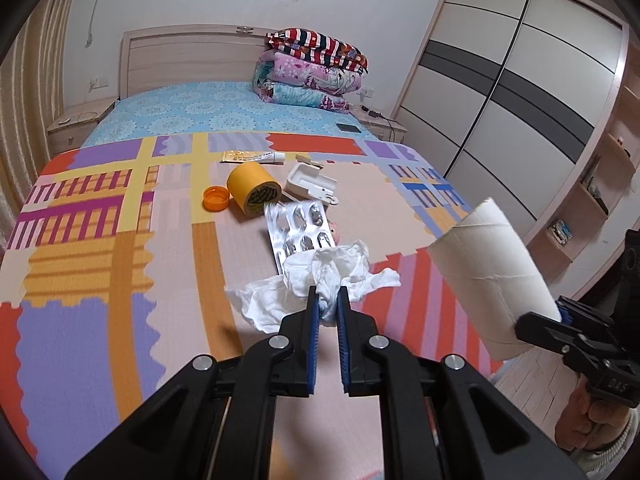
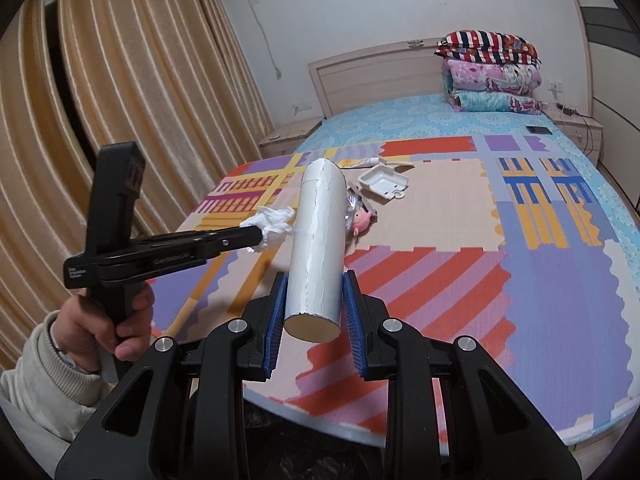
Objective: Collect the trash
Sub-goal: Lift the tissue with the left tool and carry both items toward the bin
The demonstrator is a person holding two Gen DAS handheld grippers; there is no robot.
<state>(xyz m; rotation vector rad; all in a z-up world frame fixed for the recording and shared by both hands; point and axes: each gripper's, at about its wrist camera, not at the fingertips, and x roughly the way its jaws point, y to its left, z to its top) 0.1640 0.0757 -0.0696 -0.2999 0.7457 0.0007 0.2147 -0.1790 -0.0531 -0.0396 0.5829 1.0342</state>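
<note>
Our left tongs pinch a soft, featherlight crumpled tissue at its bunched centre. Our right tongs, at three o'clock, clamp a light, crushable cardboard tube near its end.

Two grippers, the left gripper and the right gripper; one crumpled tissue; one cardboard tube; on the mat, one yellow tape roll, one orange cap, one foil pill sheet, one white plastic tray, one flat tube of ointment, one small pink toy; three folded blankets stacked at the headboard; two nightstands, one on either side of the bed.
</note>
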